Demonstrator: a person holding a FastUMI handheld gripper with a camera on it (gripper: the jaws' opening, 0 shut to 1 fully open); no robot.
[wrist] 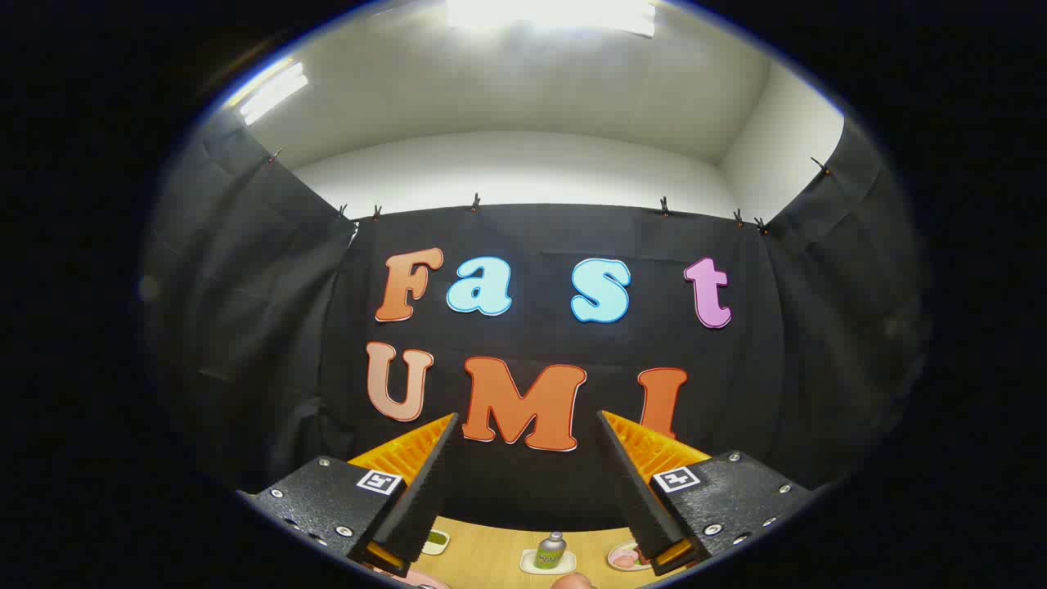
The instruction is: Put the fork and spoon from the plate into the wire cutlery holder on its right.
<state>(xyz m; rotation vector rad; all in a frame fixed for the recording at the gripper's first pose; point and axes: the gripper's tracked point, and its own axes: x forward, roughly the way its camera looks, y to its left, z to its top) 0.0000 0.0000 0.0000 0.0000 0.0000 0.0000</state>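
The booth's black cloth wall [532,327] takes up most of what lies ahead, with a pale ceiling [523,106] and bright lights above it, so the gripper [523,491] is tilted well up from the work. Below the wall a strip of wooden desk [491,560] appears between the fingers. The jaws are released, spread wide with nothing between them. A small green-labelled bottle [551,550] stands on a pale coaster on the desk, roughly midway between the fingers; to its left is a small dish with something green [436,540], and to its right a small dish with something pinkish [626,558] beside the right finger. Nearer than the bottle, two rounded pinkish shapes lie too cut off to identify. The fork, spoon, plate and wire holder cannot be placed from here; I judge they lie lower and nearer than the bottle. Cutlery is likely to be light, stiff and slippery, lying flat, so the mid-handle looks the surest grip. The air around the jaws is open; the small dishes crowd the desk.
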